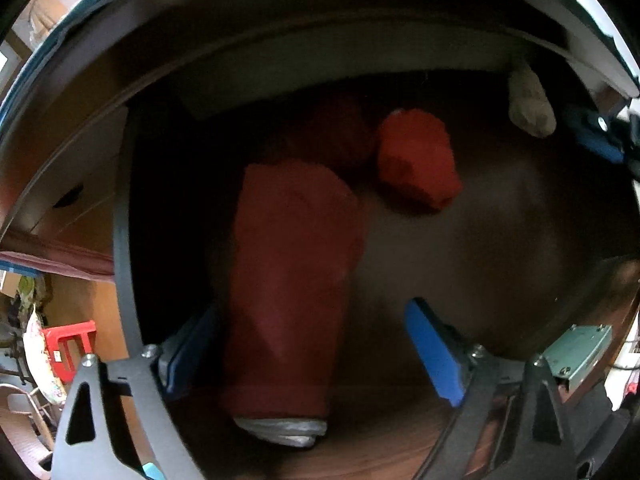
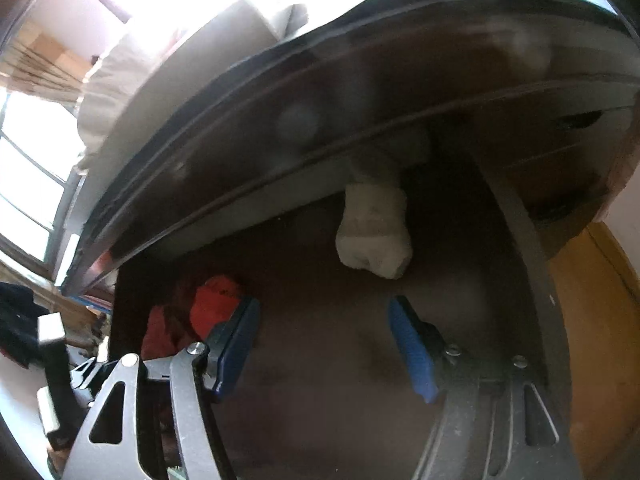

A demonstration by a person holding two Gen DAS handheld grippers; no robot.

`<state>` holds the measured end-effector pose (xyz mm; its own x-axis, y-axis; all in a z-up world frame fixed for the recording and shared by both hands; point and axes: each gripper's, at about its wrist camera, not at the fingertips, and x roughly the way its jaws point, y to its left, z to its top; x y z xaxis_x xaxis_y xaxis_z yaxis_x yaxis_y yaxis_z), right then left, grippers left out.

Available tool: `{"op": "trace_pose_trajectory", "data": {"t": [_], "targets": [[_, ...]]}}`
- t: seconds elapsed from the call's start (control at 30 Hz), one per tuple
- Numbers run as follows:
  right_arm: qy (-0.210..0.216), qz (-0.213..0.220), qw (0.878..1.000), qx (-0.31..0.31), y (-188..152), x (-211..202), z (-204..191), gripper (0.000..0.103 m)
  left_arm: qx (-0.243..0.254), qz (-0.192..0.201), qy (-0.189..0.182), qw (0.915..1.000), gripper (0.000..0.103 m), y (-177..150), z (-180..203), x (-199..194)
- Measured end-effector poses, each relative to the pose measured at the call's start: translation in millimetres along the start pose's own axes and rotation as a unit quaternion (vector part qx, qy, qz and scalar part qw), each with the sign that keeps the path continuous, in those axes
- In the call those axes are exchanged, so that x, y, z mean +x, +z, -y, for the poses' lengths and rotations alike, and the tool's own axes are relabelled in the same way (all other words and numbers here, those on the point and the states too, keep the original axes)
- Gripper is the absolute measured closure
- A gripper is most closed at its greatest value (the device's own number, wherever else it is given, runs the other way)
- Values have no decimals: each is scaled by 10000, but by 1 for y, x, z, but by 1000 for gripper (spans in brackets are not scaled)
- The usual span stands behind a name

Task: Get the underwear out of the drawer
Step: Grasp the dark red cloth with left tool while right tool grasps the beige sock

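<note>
In the left wrist view a folded dark red underwear (image 1: 292, 280) with a grey band at its near end lies on the open drawer's floor. My left gripper (image 1: 312, 308) points down over it with its jaws open. The garment sits between the blue pads; the left pad is close beside it and the right pad stands apart. An orange-red roll (image 1: 416, 160) lies just beyond. My right gripper (image 2: 323, 303) hangs open above bare drawer floor with nothing between its fingers. A beige roll (image 2: 374, 232) lies ahead of it at the back, and the orange-red roll (image 2: 212, 304) is to its left.
The drawer's grey side walls (image 1: 122, 240) (image 2: 524, 240) bound the space. The dark cabinet front (image 2: 360, 80) overhangs the back of the drawer. The beige roll (image 1: 530, 108) sits at the far right corner near the right gripper's blue pad (image 1: 600, 144). Wooden floor (image 2: 592, 320) lies outside.
</note>
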<state>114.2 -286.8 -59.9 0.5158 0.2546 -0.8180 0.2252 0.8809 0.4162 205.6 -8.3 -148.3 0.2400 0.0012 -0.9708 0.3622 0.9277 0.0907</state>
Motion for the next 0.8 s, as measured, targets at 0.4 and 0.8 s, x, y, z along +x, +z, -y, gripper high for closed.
{"op": "trace_pose_trajectory", "data": {"t": [0.4, 0.8], "targets": [[-1167, -473, 9920, -55, 25, 33, -15, 34, 373, -342, 264, 9984, 22, 13, 18, 10], [-1420, -814, 9865, 66, 30, 89, 6, 56, 573, -515, 332, 9965, 26, 15, 31, 5]]}}
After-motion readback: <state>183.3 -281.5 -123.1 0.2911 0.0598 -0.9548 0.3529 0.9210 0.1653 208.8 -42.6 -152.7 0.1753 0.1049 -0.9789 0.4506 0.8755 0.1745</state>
